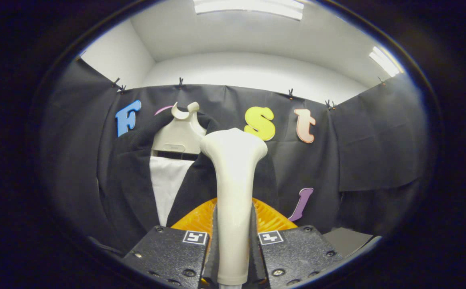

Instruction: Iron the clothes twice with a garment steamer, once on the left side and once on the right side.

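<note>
White room, ceiling lights (249,8) | tool (233,233) clamps steamer (233,176) before jacket (128,176)

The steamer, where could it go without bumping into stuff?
The gripper is shut on the steamer, whose head sits against the jacket. Free room lies beside the jacket's far edge, in front of the plain booth wall. It is crowded around the hanger and white shirt, where collar and lapels overlap.

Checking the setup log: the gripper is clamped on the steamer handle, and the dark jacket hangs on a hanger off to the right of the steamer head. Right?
Not quite. The gripper does clamp the steamer, but the gripper view shows the dark jacket on its hanger to the left of the steamer head, partly behind it.
</note>
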A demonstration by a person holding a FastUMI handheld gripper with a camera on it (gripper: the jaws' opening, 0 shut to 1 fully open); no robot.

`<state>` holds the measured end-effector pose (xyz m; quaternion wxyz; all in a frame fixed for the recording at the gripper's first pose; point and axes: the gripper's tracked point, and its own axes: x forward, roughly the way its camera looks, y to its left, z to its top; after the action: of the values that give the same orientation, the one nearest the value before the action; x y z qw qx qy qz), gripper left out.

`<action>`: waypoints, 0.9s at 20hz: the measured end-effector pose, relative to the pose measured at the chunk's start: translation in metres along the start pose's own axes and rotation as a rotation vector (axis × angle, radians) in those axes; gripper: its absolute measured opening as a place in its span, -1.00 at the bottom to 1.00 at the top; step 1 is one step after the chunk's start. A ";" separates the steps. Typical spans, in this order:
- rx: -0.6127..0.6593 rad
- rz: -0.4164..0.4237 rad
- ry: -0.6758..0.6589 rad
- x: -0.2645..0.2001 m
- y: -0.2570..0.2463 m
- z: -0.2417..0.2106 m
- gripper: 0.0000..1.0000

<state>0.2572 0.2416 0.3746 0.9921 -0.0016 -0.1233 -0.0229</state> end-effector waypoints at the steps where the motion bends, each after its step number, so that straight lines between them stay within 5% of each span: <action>1: -0.001 0.005 0.010 -0.003 0.002 -0.007 -0.34; 18: -0.055 0.051 0.210 -0.053 0.008 -0.131 -0.34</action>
<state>0.2385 0.2505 0.2348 0.9994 -0.0296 -0.0178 -0.0011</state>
